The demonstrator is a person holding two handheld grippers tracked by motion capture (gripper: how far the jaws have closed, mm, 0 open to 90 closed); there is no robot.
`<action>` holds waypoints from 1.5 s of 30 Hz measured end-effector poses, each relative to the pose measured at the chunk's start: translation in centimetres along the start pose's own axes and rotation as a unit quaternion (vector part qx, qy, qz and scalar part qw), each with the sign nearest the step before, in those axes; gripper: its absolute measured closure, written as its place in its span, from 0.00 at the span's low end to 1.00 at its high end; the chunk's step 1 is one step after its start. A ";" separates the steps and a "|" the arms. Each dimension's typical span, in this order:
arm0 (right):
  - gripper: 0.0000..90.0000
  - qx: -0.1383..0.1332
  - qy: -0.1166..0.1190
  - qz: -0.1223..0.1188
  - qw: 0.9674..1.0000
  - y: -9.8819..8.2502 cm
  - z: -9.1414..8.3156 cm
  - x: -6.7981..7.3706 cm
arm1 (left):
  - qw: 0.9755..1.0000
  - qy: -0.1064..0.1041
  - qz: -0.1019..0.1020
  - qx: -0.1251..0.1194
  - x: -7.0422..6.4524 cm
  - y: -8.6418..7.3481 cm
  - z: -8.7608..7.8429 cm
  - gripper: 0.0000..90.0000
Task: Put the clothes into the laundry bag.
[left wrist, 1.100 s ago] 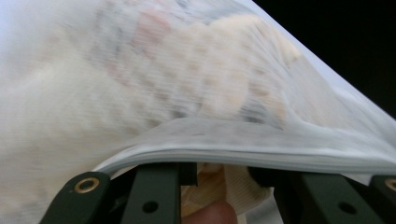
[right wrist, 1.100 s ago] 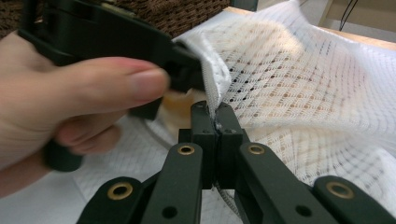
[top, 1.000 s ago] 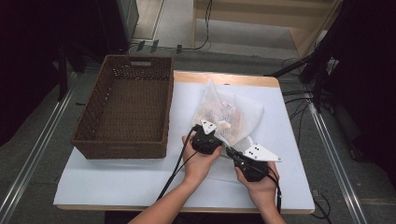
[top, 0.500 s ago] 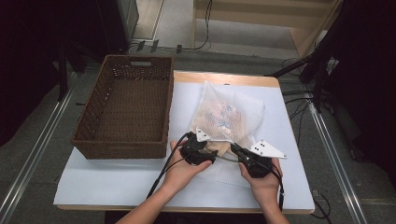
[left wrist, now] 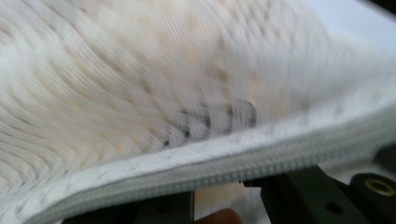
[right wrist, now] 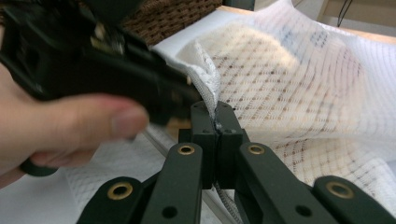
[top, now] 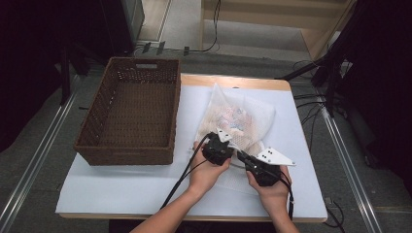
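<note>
- On the white worktop (top: 121, 189), an empty wicker basket (top: 131, 116) sits at the left.
- Just right of it lies a white mesh bag (top: 243, 121), its contents blurred.
- Right gripper (right wrist: 217, 126) is clamped tight on the bag's zipper edge (left wrist: 261, 154).
- Left gripper (top: 221, 143), jaws just closing, meets that edge; its grip cannot be told.

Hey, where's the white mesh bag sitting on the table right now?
In the high view the white mesh bag lies right of the wicker basket, just beyond the left gripper and right gripper.
</note>
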State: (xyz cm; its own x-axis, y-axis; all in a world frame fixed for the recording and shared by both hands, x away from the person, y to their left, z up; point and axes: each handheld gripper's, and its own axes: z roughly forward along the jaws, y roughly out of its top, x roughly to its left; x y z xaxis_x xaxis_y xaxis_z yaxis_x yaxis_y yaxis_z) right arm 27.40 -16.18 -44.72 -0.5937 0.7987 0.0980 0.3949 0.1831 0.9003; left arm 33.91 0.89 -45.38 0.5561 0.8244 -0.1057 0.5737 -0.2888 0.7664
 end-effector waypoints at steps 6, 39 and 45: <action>1.00 0.023 -0.006 -0.006 1.000 -0.8 0.4 0.0 | 0.997 0.044 -0.070 -0.002 2.5 -0.8 2.2 0.87; 1.00 0.022 -0.015 0.001 1.000 -1.2 0.1 -0.9 | 0.999 -0.008 0.001 0.034 1.7 -0.8 1.0 0.83; 0.98 0.005 -0.037 0.004 0.999 -1.1 -0.7 -1.7 | 0.997 -0.052 0.055 -0.023 1.2 -1.3 -4.8 0.65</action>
State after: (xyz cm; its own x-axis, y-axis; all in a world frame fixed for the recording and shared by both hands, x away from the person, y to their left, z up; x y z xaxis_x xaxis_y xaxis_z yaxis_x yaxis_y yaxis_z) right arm 27.48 -18.14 -45.57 -0.5365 0.8407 0.0730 0.4064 0.1816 0.8955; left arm 30.91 4.58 -43.48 0.6748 0.7333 -0.0833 0.4794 -0.3497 0.8049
